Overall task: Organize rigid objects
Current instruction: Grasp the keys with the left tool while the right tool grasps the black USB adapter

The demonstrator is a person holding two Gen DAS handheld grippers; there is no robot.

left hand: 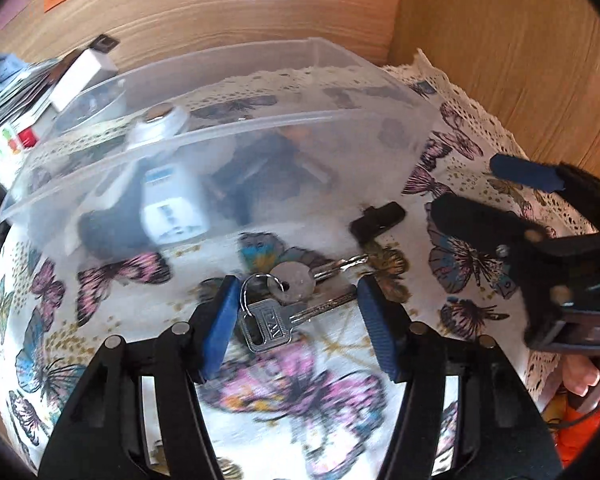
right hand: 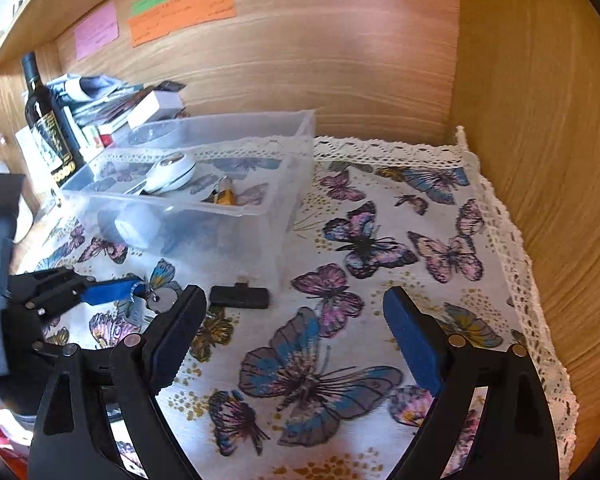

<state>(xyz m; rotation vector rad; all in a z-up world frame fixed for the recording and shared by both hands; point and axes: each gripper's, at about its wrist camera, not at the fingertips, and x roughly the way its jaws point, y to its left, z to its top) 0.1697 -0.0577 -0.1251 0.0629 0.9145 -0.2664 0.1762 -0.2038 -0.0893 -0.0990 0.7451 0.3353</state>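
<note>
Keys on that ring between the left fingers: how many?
2 visible. The round-headed key lies on top, its blade pointing toward the black clip. The square-headed key lies beneath, nearer the camera. More may hide underneath.

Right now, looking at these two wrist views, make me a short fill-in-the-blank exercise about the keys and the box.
1. The silver keys lie between the jaws of the ____ gripper.
2. The clear plastic box stands on a cloth printed with ____.
3. The small black rectangular piece lies ____ the box, on the cloth.

Missing words: left; butterflies; outside
</note>
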